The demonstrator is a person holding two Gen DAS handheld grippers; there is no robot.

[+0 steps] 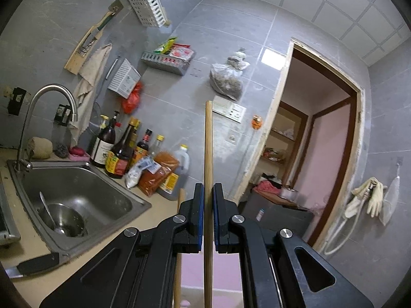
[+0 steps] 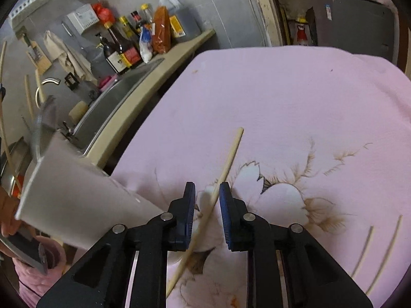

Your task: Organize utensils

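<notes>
My left gripper (image 1: 208, 190) points level and is shut on a wooden chopstick (image 1: 208, 141), which stands upright between its pads. A second stick (image 1: 180, 200) shows just behind the left finger. In the right wrist view my right gripper (image 2: 207, 200) tilts down over a pink flowered cloth (image 2: 295, 97). Its jaws are open, and a chopstick (image 2: 228, 159) lies slanted on the cloth between them, clear of the pads. Two more chopsticks (image 2: 362, 251) lie on the cloth at the lower right. A white slotted holder (image 1: 146, 5) hangs high on the wall.
A steel sink (image 1: 108, 179) holds a bowl (image 1: 64, 220) and a spoon. Sauce bottles (image 1: 120, 151) crowd the counter behind it. A doorway (image 1: 313, 141) opens on the right. A blurred pale grey panel (image 2: 77, 200) and a hand (image 2: 6, 220) fill the right view's left edge.
</notes>
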